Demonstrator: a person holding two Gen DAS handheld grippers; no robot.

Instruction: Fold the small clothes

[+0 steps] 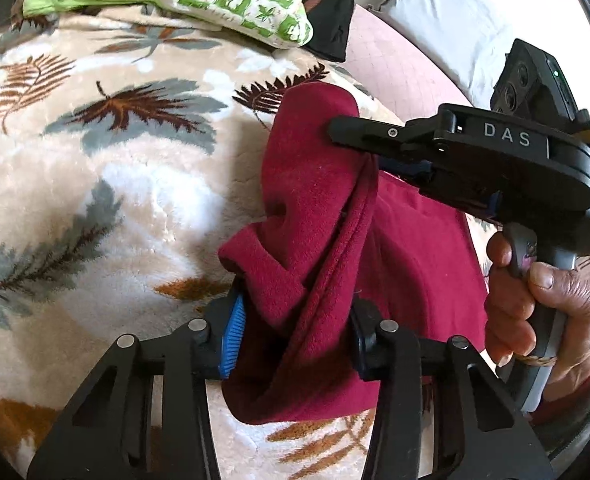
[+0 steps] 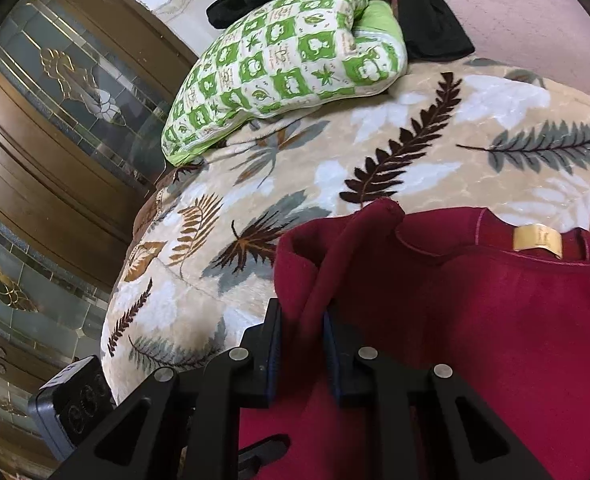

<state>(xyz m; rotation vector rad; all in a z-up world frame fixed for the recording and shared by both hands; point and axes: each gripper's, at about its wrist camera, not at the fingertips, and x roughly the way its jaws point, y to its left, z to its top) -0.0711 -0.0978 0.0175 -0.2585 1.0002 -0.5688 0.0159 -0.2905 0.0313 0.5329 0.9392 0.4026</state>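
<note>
A dark red fleece garment [image 1: 315,216] lies bunched on a leaf-patterned plush blanket [image 1: 95,184], with its neckline and a small gold label [image 2: 538,241] turned toward the right wrist camera. The left gripper [image 1: 295,332] has its jaws partly closed around a thick twisted fold of the fabric, the blue pad [image 1: 233,336] of one finger pressing its side. The right gripper [image 2: 303,344] pinches a narrower ridge of the same garment, its jaws nearly together with cloth between them; in the left wrist view its black body reaches in over the fleece, a bare hand [image 1: 547,304] wrapped around its handle. Farther up the blanket rests a green-and-white checked pillow [image 2: 287,60], with black clothing [image 2: 423,12] just behind it. A brown cabinet with leaded glass doors [image 2: 55,92] stands beside the bed.
</note>
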